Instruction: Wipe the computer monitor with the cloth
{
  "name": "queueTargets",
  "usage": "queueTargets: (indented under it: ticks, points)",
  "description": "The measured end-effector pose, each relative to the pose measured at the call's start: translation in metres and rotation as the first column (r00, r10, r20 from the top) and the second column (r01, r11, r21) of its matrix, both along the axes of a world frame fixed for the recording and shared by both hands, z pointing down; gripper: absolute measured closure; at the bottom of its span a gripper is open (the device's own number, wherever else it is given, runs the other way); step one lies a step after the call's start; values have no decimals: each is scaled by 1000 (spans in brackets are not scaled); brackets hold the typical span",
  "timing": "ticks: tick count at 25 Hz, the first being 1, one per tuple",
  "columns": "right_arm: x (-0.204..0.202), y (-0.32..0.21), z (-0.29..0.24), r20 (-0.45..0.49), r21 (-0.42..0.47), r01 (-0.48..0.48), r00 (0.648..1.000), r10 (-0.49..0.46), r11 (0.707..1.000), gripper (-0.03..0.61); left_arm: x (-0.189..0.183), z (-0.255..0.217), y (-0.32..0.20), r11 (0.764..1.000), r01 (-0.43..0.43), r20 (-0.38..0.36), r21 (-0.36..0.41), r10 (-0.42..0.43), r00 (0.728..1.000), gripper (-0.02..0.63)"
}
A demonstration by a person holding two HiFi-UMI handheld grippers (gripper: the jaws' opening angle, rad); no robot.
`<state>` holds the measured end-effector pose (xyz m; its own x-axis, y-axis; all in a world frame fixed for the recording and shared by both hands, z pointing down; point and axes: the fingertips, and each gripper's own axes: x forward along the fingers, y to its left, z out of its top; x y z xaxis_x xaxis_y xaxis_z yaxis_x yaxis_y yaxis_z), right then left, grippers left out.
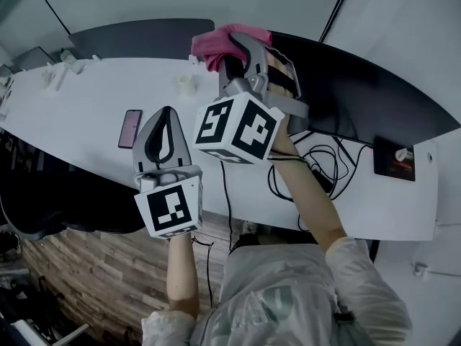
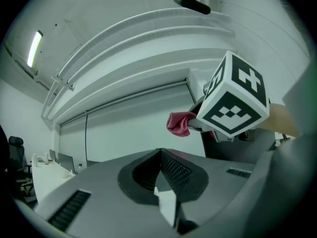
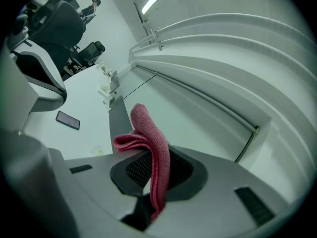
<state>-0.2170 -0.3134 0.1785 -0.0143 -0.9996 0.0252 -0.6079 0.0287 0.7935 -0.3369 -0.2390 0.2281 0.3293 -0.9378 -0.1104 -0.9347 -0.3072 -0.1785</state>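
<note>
We hold the right gripper (image 1: 232,49) up at the far side of the white tabletop (image 1: 79,114), and it is clenched on the pink cloth (image 1: 215,45). In the right gripper view the cloth (image 3: 154,150) stands pinched between the two jaws. A folded lobe spills out to the left and a rounded end rises above the jaw tips, while a thin strip hangs down into the gap below.

From the head view the cloth sits at the left end of the dark monitor (image 1: 360,92), by its top edge. We cannot tell whether the fabric touches the screen. In the left gripper view the cloth shows against the pale wall, just left of the monitor's dark panel.

The left gripper (image 1: 167,115) hovers lower and nearer to us, over the front part of the tabletop and well apart from the monitor. Its jaws are pressed together with nothing between them, and their ribbed pads meet along one line in the left gripper view.

A phone (image 1: 130,128) lies flat on the tabletop, just left of the left gripper. Black cables (image 1: 317,166) loop on the tabletop below the monitor, beside our right forearm. A second, grey monitor (image 1: 137,36) stands further left along the tabletop's far edge.
</note>
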Motion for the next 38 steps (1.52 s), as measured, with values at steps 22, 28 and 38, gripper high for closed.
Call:
queueTargets:
  ticks: [22,28,38]
  points:
    - [19,-21,155,26,-147,-189,980,195,971,523,-23,55,-13,999,46,-3,-14,-46,999,598]
    - [19,-17,227,1,-246,-212,976,219,946,523,-25,85,-15,998,43,-28,-56,-45,999,599]
    - [24,-19,328,-68,-376,-247,969,239,893,523,-37,129,-19,990,64,-20,-128,-67,998,598]
